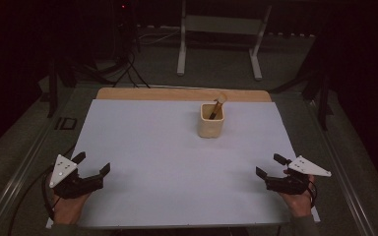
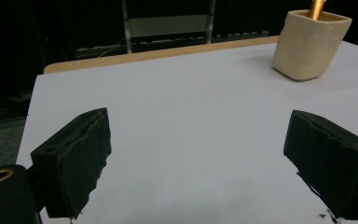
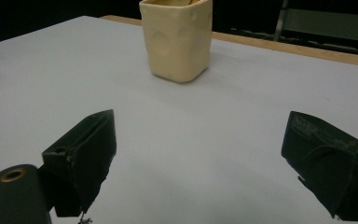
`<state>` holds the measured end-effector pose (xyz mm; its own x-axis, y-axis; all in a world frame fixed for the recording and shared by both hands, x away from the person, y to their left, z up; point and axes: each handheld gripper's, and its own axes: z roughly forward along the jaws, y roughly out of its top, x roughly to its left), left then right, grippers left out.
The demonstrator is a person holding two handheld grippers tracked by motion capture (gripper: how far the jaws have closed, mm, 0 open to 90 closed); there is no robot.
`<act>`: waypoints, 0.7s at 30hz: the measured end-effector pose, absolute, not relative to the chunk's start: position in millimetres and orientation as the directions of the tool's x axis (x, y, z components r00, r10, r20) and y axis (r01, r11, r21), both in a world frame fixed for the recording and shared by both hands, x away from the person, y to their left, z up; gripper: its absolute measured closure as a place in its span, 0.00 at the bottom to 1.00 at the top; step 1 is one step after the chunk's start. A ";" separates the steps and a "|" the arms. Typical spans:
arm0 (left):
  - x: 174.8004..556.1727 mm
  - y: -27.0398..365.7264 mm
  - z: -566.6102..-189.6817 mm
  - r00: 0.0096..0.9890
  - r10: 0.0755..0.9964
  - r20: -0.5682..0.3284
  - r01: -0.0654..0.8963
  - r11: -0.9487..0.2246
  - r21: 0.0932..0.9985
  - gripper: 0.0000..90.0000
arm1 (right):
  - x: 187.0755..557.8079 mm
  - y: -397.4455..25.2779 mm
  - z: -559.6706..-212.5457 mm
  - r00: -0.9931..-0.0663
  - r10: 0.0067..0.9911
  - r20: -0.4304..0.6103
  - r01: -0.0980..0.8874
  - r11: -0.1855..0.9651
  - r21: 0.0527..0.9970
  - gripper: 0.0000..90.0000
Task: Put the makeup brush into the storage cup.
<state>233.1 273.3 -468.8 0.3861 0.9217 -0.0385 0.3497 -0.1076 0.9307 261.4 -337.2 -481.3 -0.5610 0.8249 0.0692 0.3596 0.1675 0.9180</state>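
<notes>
High view: a white sheet [image 1: 177, 162] covers a wooden table [image 1: 182, 94], whose bare edge shows along the far side. A cream cup [image 1: 210, 121] stands upright on the sheet, right of centre and toward the far edge, with a brush [image 1: 217, 107] leaning in it, handle up. The left gripper [image 1: 91, 163] rests near the sheet's near left corner, held in the left hand [image 1: 69, 206], jaws spread apart and empty. The right gripper [image 1: 270, 165] rests near the near right corner in the right hand [image 1: 298, 199], jaws likewise apart and empty. Both lie well apart from the cup.

Left gripper view: the two black jaws stand wide apart over bare sheet [image 2: 182, 121]; the cup [image 2: 310, 44] sits at upper right, a golden handle [image 2: 317, 8] rising from it.

Right gripper view: the jaws gape with nothing between them; the cup [image 3: 177, 39] stands ahead, upper centre-left, on the sheet [image 3: 242, 102].
</notes>
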 end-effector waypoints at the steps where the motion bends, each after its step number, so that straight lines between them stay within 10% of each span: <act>1: 232.9 273.7 -469.1 0.388 0.921 -0.036 0.349 -0.111 0.930 0.09 | 261.4 -337.3 -481.3 -0.560 0.826 0.069 0.360 0.167 0.918 0.11; 21: 226.6 279.1 -471.6 0.394 0.918 -0.042 0.351 -0.108 0.930 0.06 | 261.2 -338.1 -481.5 -0.564 0.823 0.070 0.359 0.169 0.918 0.11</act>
<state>226.6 279.1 -471.6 0.3938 0.9183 -0.0417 0.3515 -0.1085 0.9299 261.2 -338.1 -481.5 -0.5644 0.8226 0.0698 0.3595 0.1688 0.9178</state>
